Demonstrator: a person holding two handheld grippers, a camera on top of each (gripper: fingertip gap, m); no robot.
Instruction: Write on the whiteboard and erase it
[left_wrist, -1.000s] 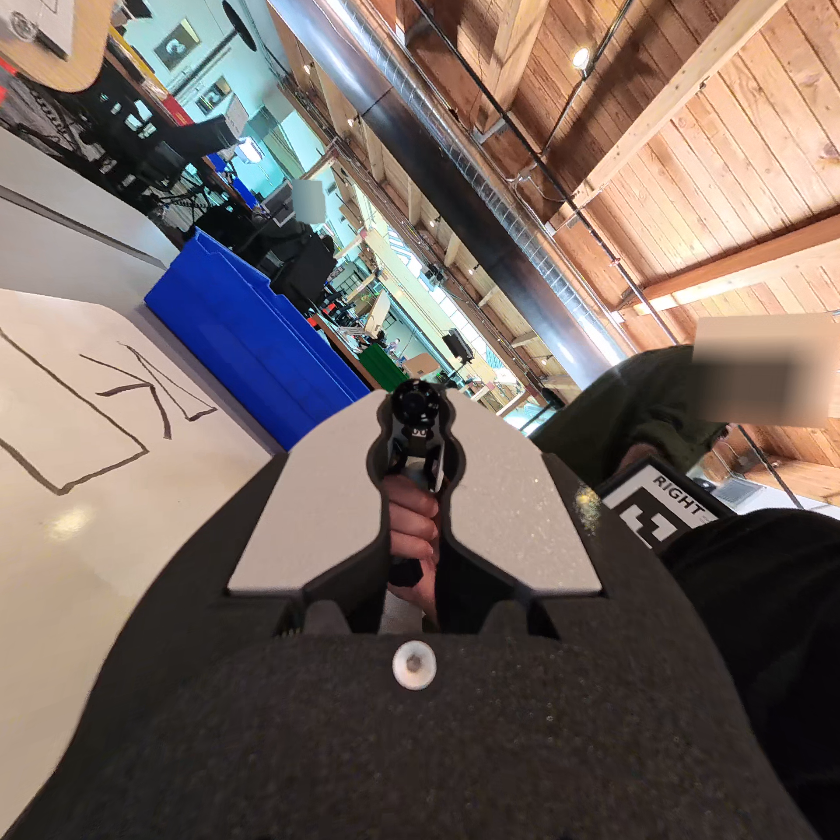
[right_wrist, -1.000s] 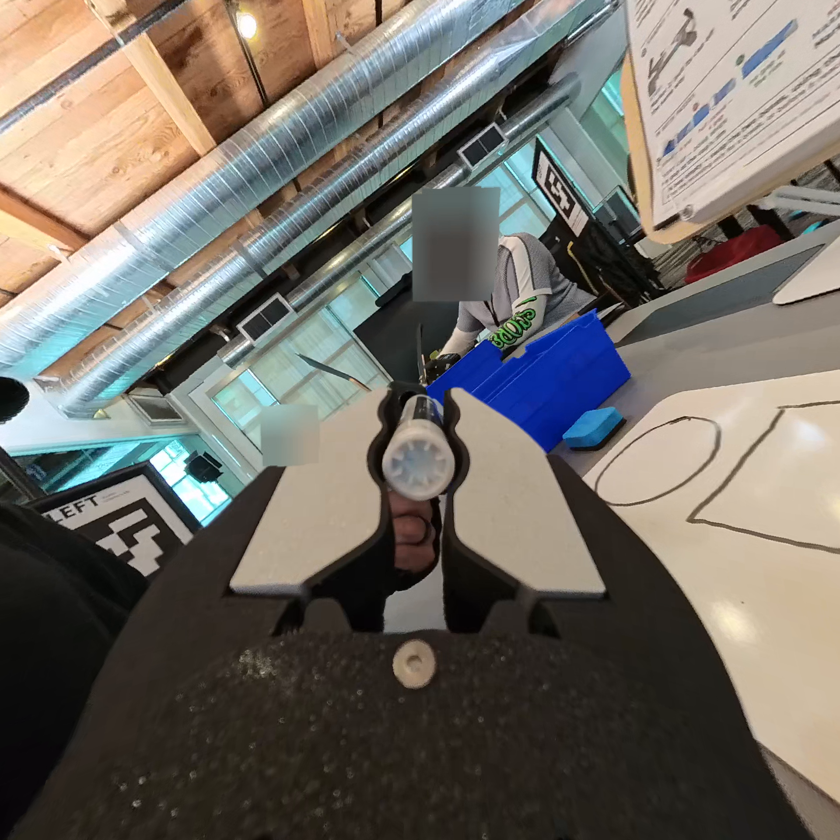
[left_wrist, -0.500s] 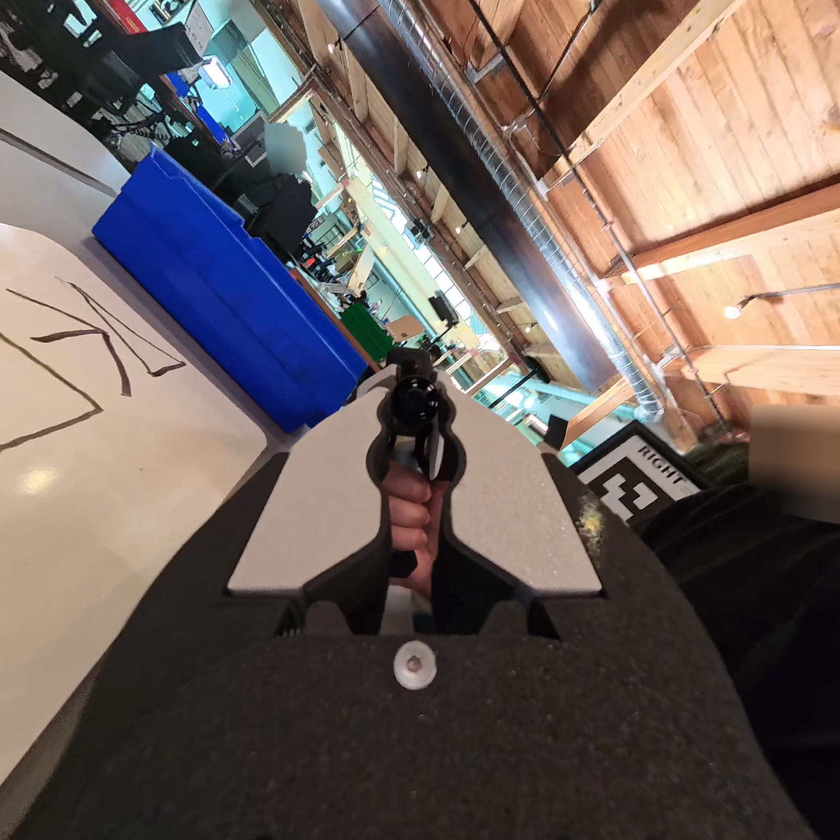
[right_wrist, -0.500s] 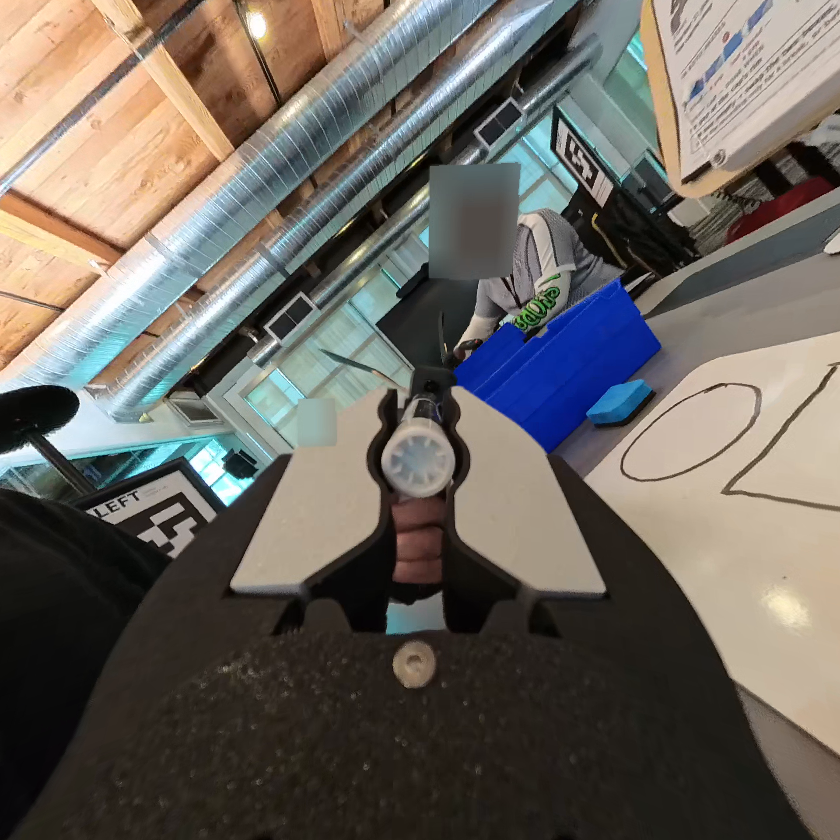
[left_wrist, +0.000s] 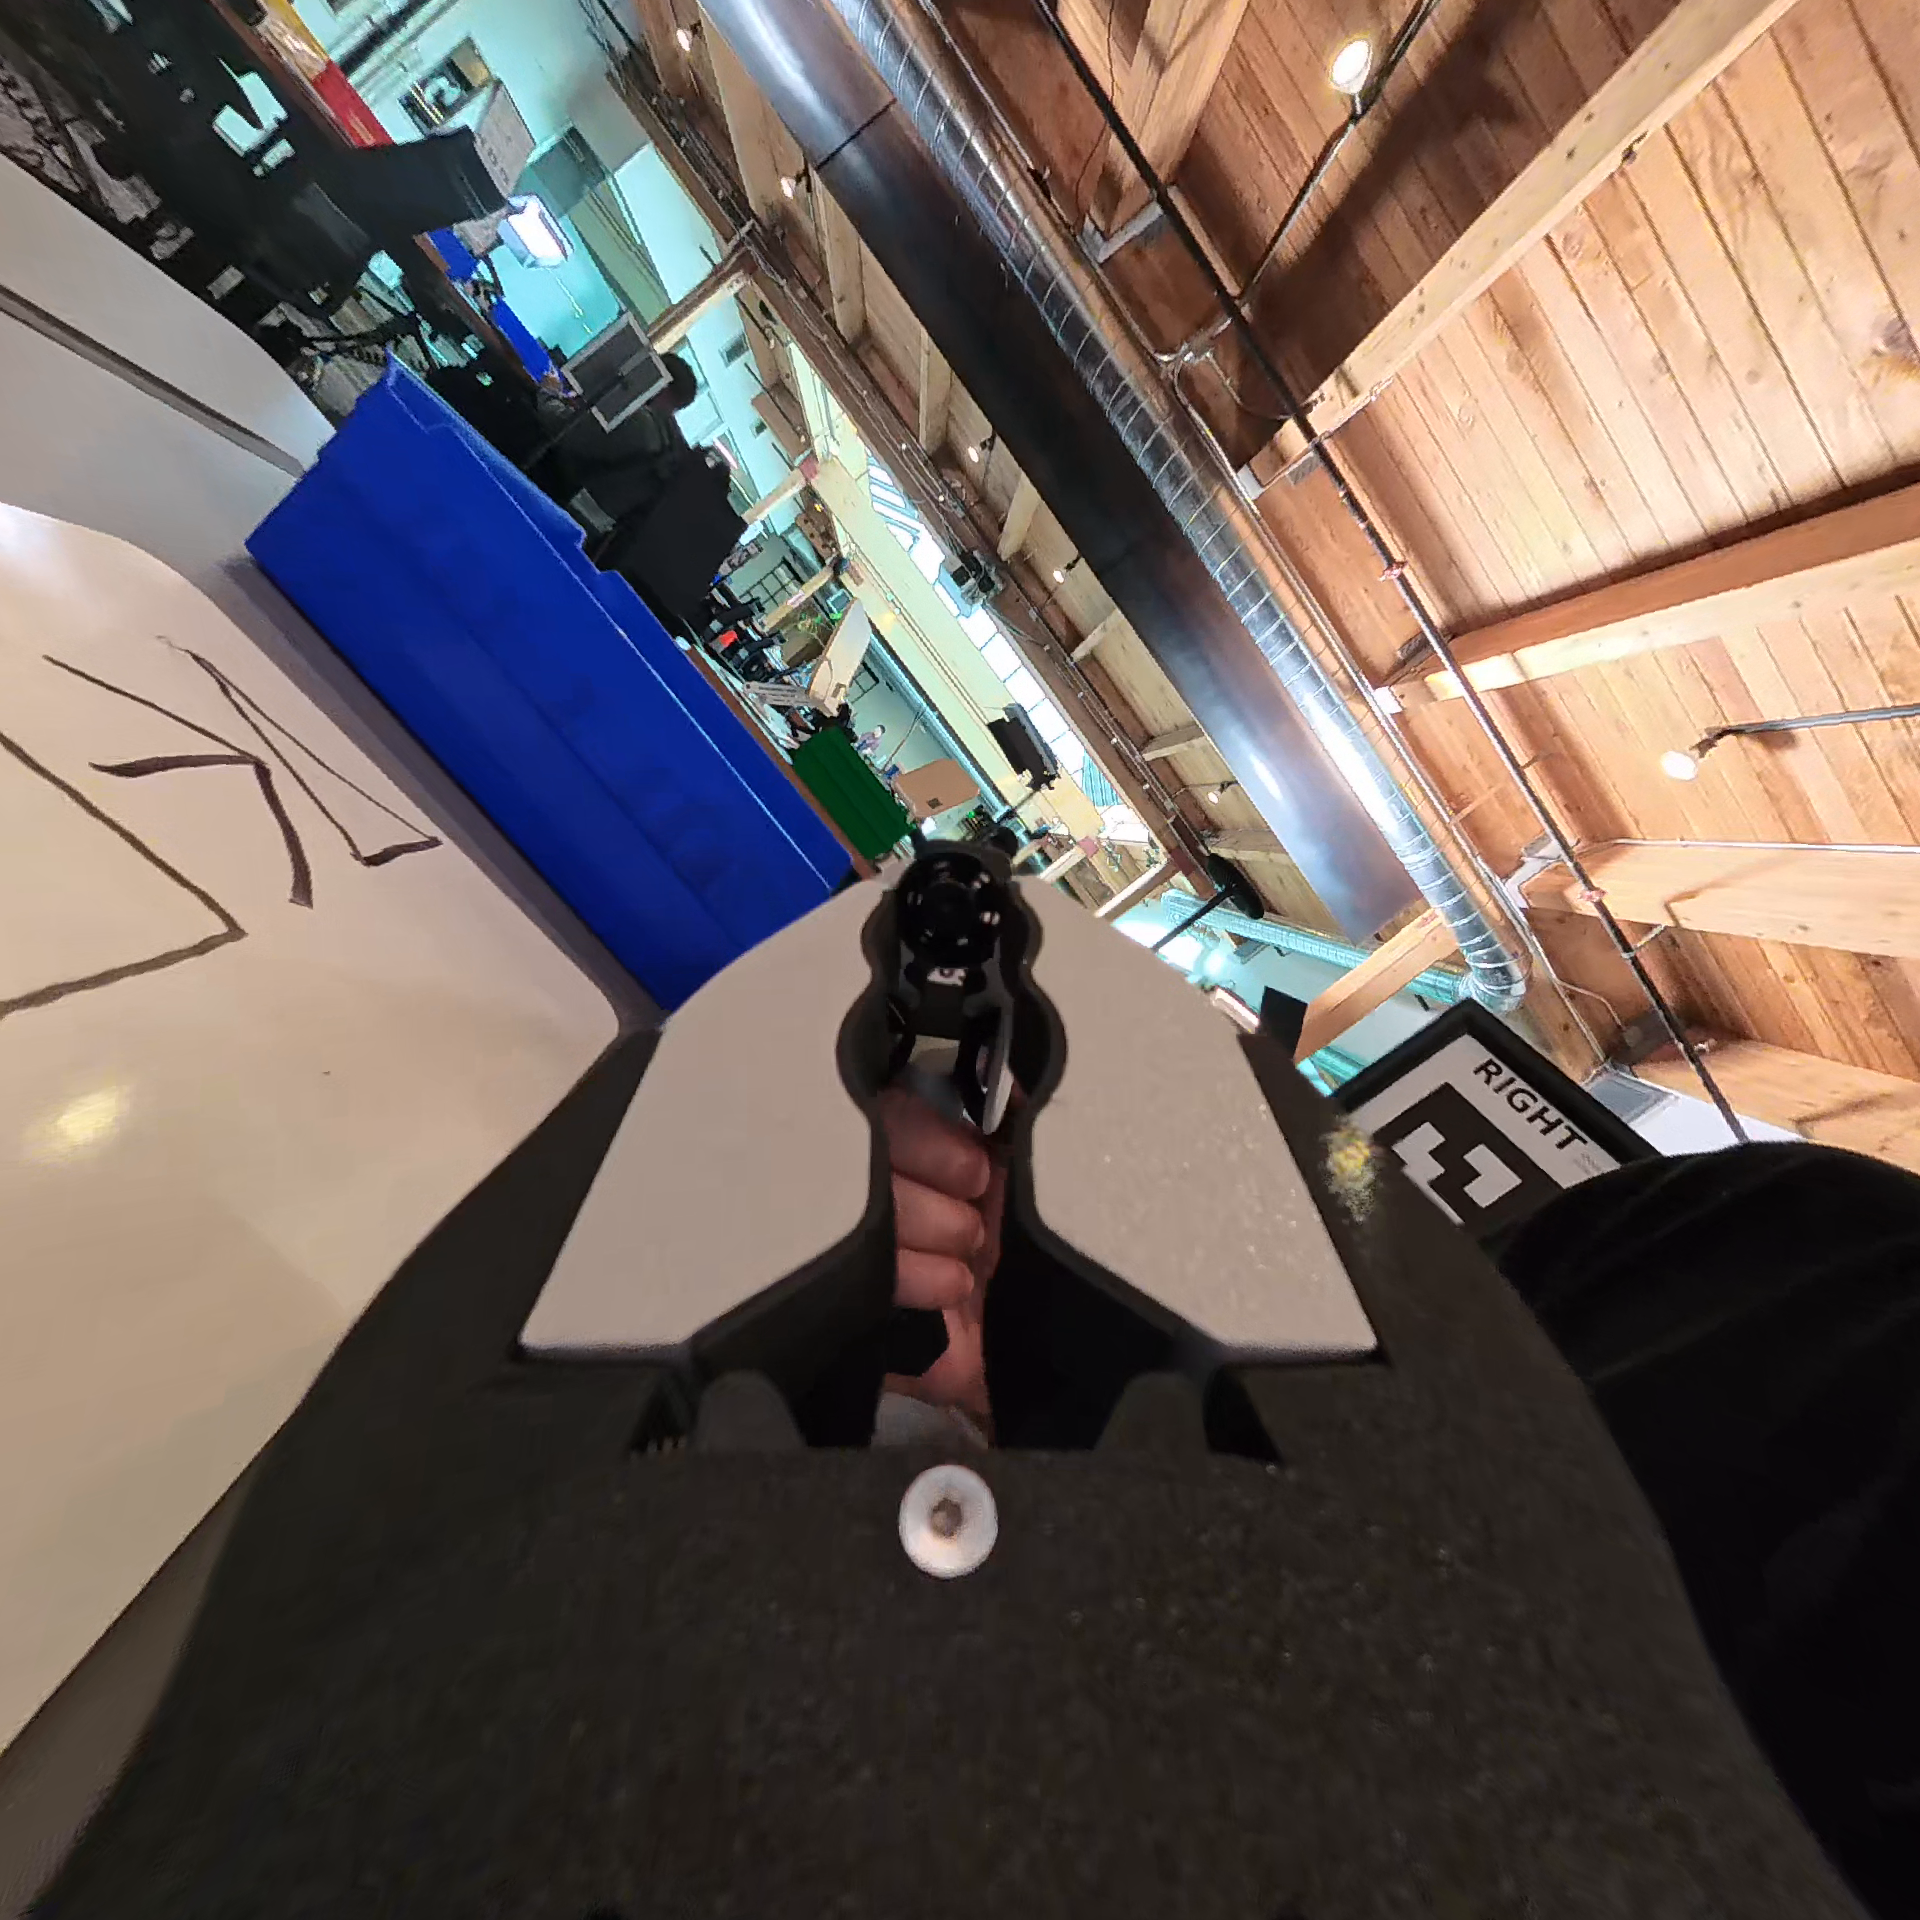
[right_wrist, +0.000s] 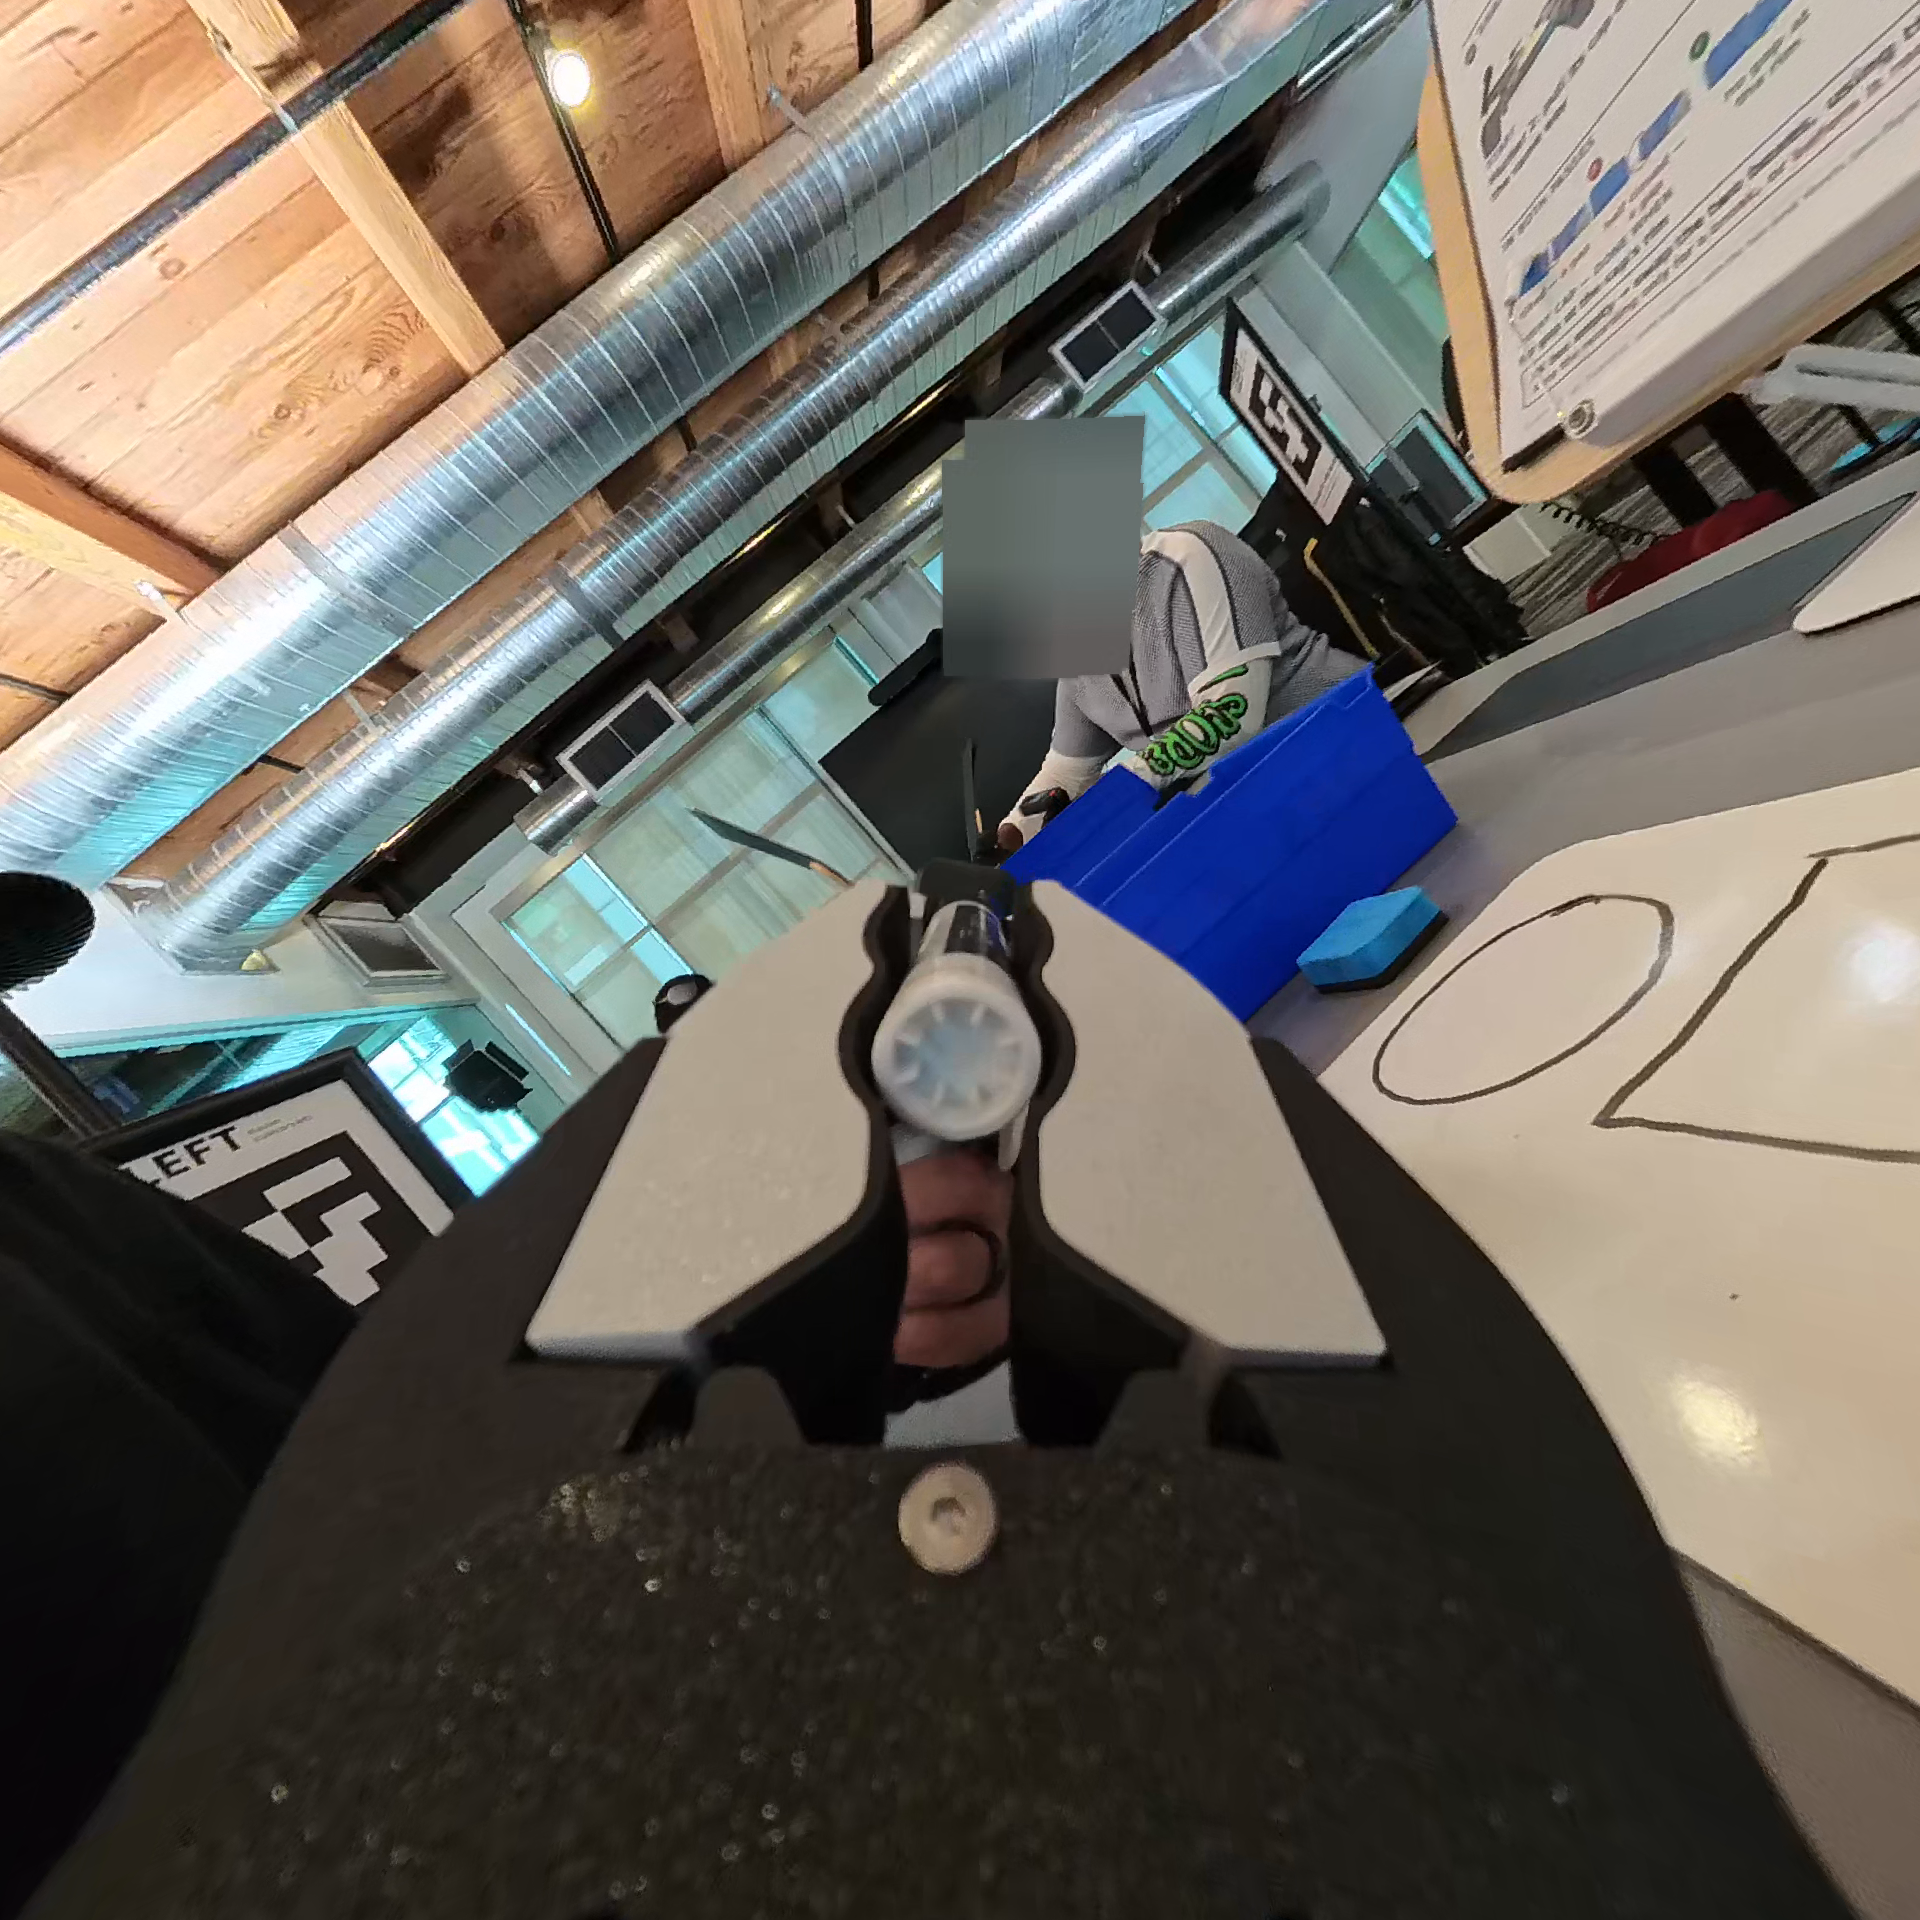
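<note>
My left gripper (left_wrist: 951, 935) is shut on the black cap end of a marker (left_wrist: 948, 925), seen end-on between its grey fingers (left_wrist: 748, 1143). My right gripper (right_wrist: 956, 997) is shut on the marker's barrel (right_wrist: 956, 1060), whose white butt end faces the camera. A hand (left_wrist: 940, 1226) shows in the gap behind each grasp. I cannot tell whether cap and barrel are joined. Both grippers are raised beside the whiteboard (left_wrist: 156, 1091), which carries black drawn shapes and also shows in the right wrist view (right_wrist: 1662, 1299) with a circle (right_wrist: 1517, 997). A blue eraser (right_wrist: 1371, 940) lies at the board's far edge.
A blue bin (left_wrist: 540, 707) stands behind the board and also shows in the right wrist view (right_wrist: 1268, 852). A person (right_wrist: 1195, 644) leans over it. A printed sheet on a board (right_wrist: 1662, 208) hangs at upper right. Each gripper's tag plate (left_wrist: 1486, 1143) (right_wrist: 281, 1205) shows beside the other.
Both views have swung a little against the ceiling and the board. The black cap end stays in the left grasp and the barrel in the right grasp.
</note>
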